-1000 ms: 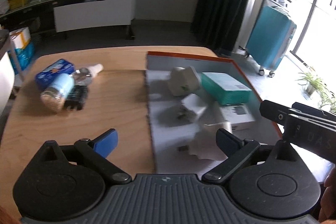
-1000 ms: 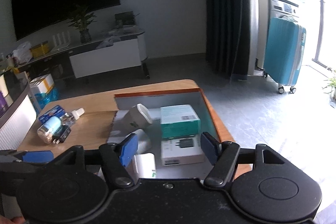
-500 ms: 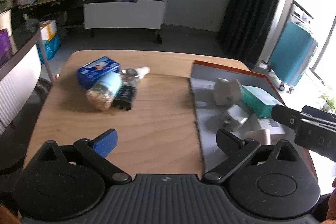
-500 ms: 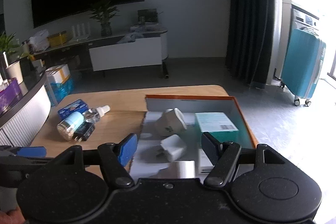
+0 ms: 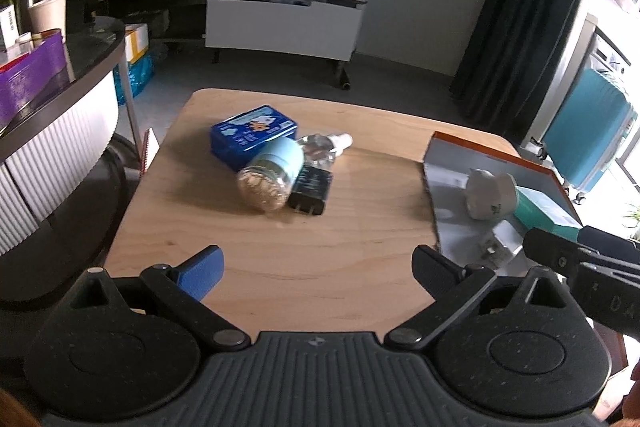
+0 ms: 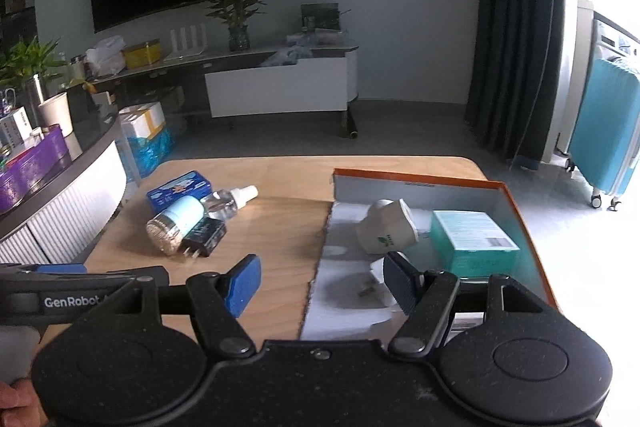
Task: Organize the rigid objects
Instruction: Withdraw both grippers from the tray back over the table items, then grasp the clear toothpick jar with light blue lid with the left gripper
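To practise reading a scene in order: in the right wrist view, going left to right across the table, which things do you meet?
Blue tin → jar with the pale blue lid → clear bottle with a white cap → orange-edged box → white mug → teal carton.

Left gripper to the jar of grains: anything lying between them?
No. In the left wrist view, only bare tabletop separates the left gripper from the jar.

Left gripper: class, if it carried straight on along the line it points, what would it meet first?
Probably bare wooden table; the open left gripper angles down at it, short of the jar and black charger. Depth is uncertain.
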